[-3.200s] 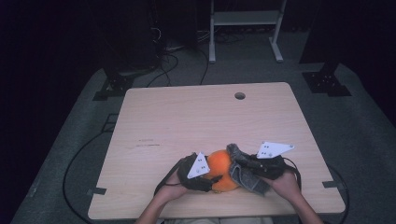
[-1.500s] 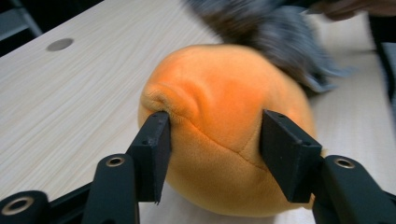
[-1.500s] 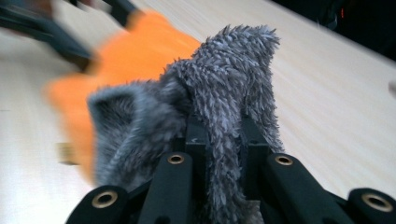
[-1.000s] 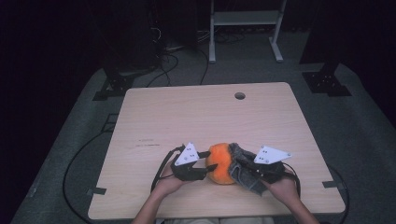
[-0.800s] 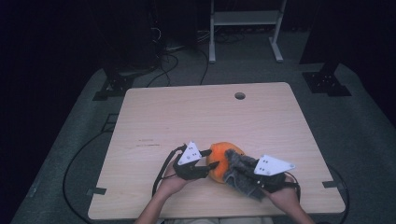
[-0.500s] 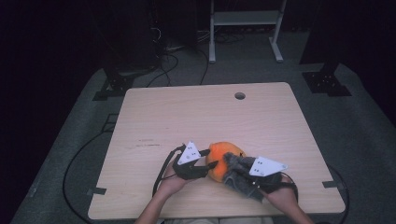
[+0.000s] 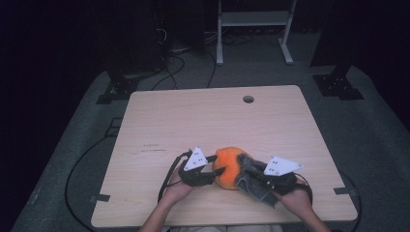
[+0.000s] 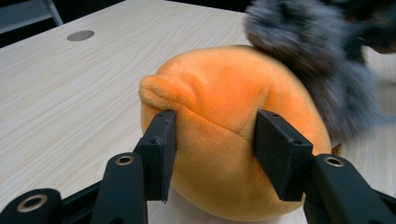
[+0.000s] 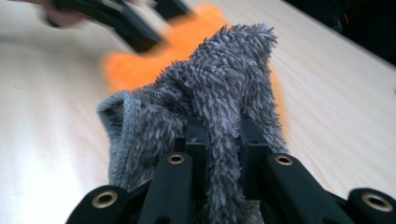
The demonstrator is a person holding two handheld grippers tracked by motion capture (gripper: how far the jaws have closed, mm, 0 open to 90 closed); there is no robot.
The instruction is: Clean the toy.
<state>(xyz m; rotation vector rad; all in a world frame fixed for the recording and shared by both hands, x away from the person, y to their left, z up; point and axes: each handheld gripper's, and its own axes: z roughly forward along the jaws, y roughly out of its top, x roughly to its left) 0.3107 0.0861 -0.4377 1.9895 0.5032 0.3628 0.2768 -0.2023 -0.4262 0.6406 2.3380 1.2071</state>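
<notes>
Orange plush [image 7: 227,166] on a pale wood bench [image 7: 193,121], near the front edge and slightly right of centre, handled from both sides. Left gripper [image 7: 212,170]: held by the left hand [image 7: 180,187], its two black fingers [image 8: 161,154] pinch the plush from the left — in the left gripper view the pads press into the soft orange body on either side of a seam, just below a small raised fold. The plush rests on the bench surface. Right gripper [image 7: 251,174]: held by the right hand [image 7: 297,200], its fingers [image 9: 198,140] are drawn close together and pinch a fold of shaggy grey cloth [image 7: 256,186]; in the right gripper view the cloth [image 9: 210,98] rises between and above the pads and drapes against the right flank of the plush [image 9: 140,65]. In the left gripper view the same cloth [image 8: 317,56] lies over the far upper right side of the plush [image 8: 224,121], touching it. A grey three-cornered plate tops each gripper. A round hole [image 7: 248,99] pierces the bench near its far edge — well apart from the plush. Black cables trail from the grippers over the front edge; beyond the bench, a dark floor and a white stand [image 7: 254,29].
</notes>
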